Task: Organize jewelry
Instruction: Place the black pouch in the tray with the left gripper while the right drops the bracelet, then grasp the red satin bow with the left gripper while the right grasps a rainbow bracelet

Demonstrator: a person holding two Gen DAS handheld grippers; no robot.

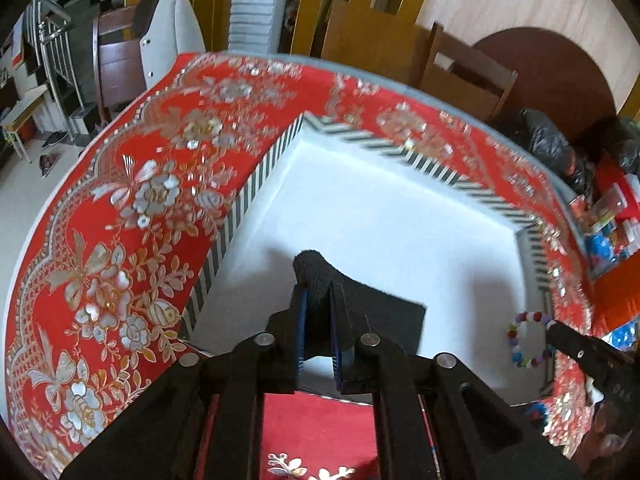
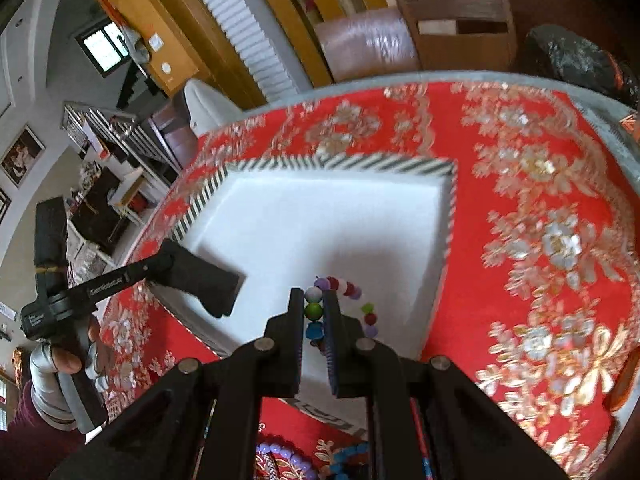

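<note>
Left wrist view. The left gripper (image 1: 318,300) was clenched on a black foam pad (image 1: 360,304), its jaws pinching the pad's raised edge above the white floor of the striped-rim box (image 1: 440,172). The box sat on a red floral tablecloth (image 1: 120,208). A multicoloured bead bracelet (image 1: 528,340) hung over the box's near right corner, at the tip of the right gripper (image 1: 560,334), which entered from the right edge.

Right wrist view. The right gripper (image 2: 314,304) was grasping the bead bracelet (image 2: 344,308): white, green and blue beads sat between the jaws, the remaining loop lying to the right over the box's (image 2: 328,164) white floor. The left gripper (image 2: 176,264) reached over the box's left rim, its foam pad (image 2: 212,284) held above the box's left part. The tablecloth (image 2: 540,240) surrounded the box. More beads (image 2: 280,454), purple and blue, lay on the cloth just below the box's near rim.
</note>
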